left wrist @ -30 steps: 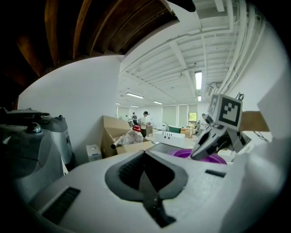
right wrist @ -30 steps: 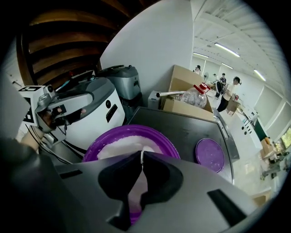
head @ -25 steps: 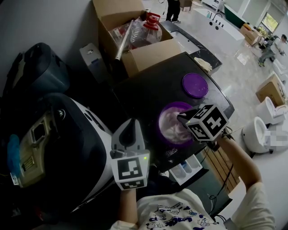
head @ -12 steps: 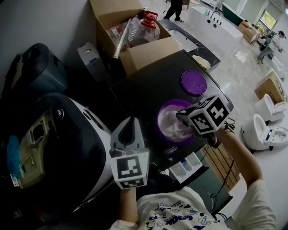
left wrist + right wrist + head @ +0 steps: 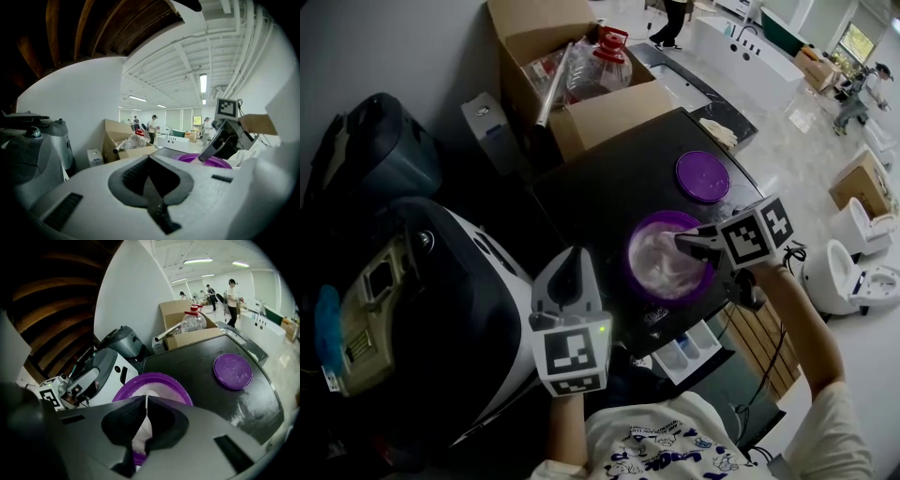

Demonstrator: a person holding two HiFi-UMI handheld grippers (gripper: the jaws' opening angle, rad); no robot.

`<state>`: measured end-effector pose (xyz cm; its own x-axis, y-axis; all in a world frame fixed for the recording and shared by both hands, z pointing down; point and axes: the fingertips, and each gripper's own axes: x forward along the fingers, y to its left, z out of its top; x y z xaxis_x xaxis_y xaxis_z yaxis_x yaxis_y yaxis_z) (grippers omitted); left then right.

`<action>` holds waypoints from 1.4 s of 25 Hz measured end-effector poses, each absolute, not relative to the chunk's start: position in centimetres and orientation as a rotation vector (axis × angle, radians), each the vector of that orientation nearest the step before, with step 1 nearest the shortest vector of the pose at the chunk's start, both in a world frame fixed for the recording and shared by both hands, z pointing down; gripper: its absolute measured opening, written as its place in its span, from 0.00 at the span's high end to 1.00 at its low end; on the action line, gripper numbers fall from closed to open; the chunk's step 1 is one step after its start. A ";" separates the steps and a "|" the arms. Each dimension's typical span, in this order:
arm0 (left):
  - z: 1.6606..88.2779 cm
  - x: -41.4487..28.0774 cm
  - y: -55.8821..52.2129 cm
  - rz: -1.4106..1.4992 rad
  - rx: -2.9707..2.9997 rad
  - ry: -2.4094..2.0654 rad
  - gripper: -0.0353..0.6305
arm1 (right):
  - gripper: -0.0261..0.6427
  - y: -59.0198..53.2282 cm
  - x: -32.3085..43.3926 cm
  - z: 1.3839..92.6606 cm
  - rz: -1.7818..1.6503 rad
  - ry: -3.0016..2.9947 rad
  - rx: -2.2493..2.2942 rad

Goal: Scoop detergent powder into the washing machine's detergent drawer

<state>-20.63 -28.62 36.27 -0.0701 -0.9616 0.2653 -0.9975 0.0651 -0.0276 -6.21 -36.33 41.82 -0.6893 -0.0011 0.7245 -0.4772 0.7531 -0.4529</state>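
A purple tub (image 5: 649, 281) of white detergent powder (image 5: 661, 255) stands on the washing machine's black top (image 5: 609, 192). My right gripper (image 5: 682, 241) leans over the tub's right rim, tips down at the powder. Its jaws are together, with a thin white edge of the scoop (image 5: 146, 401) nipped between the tips; the bowl of the scoop is hidden. In the right gripper view the tub (image 5: 161, 379) lies just under the jaws. The open detergent drawer (image 5: 689, 352) juts out below the tub. My left gripper (image 5: 570, 260) is shut and empty, held left of the tub.
The tub's purple lid (image 5: 703, 176) lies flat further back on the machine top. An open cardboard box (image 5: 581, 70) with a plastic bottle (image 5: 605, 56) stands behind it. A grey-and-white appliance (image 5: 422, 281) fills the left. White toilets (image 5: 839, 277) stand on the floor at right.
My right gripper has shifted slightly right and tilted over the tub, its marker cube moving up and to the right. The left gripper has stayed still.
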 end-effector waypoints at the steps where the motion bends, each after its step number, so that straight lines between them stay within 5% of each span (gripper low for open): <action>1: 36.2 -20.6 -28.6 0.301 2.014 -2.156 0.94 | 0.93 -36.3 -6.2 41.5 0.895 -2.224 0.357; 26: 35.4 -17.5 -29.3 0.317 2.192 -2.031 0.94 | 0.93 -33.4 -3.8 35.4 2.211 -2.461 0.142; 35: 35.5 -15.9 -29.2 0.331 2.256 -1.974 0.94 | 0.93 -31.4 -3.1 34.0 2.329 -2.541 0.157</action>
